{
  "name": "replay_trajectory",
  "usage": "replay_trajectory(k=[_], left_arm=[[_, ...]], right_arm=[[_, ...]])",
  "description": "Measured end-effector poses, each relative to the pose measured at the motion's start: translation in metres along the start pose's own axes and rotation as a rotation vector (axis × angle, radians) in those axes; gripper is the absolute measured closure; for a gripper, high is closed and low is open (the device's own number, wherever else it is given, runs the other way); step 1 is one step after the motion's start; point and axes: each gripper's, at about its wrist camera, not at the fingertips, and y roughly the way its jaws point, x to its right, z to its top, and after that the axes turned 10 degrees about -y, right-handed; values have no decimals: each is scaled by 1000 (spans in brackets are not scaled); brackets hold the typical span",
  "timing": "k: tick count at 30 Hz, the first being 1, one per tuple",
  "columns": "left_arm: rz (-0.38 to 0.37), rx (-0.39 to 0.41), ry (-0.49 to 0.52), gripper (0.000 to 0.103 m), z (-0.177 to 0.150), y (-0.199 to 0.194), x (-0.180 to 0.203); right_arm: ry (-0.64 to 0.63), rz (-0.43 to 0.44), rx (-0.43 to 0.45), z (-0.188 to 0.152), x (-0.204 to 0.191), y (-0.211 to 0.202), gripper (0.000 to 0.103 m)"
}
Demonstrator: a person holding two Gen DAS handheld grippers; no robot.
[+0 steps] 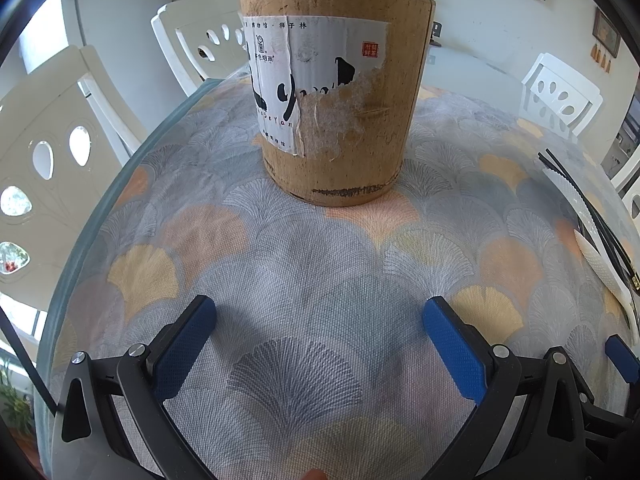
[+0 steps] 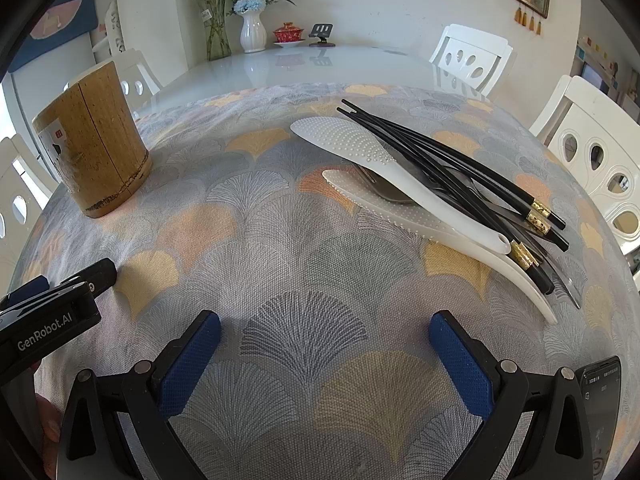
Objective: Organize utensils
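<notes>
A bamboo utensil holder [image 1: 336, 96] with a torn white label stands upright on the patterned tablecloth, straight ahead of my left gripper [image 1: 320, 312], which is open and empty. The holder also shows at the left of the right wrist view [image 2: 92, 140]. A pile of utensils lies to the right: two white rice paddles [image 2: 360, 148], several black chopsticks [image 2: 448, 160] with gold bands, and metal cutlery [image 2: 384, 194] under them. My right gripper [image 2: 326, 326] is open and empty, short of the pile. The pile's edge shows in the left wrist view [image 1: 592, 224].
White chairs [image 2: 592, 152] surround the table. At the far end of the table stand a glass vase, a white vase with flowers [image 2: 253, 32], a red cup and a phone stand. A phone [image 2: 600, 400] lies at the near right. The left gripper's body [image 2: 52, 312] is at the left.
</notes>
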Motion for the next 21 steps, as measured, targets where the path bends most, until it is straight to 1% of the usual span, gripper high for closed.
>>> replay_trajectory(k=[21], left_arm=[[-7, 3, -1, 0, 0, -1, -5]], right_arm=[[0, 0, 0, 0, 0, 0, 0]])
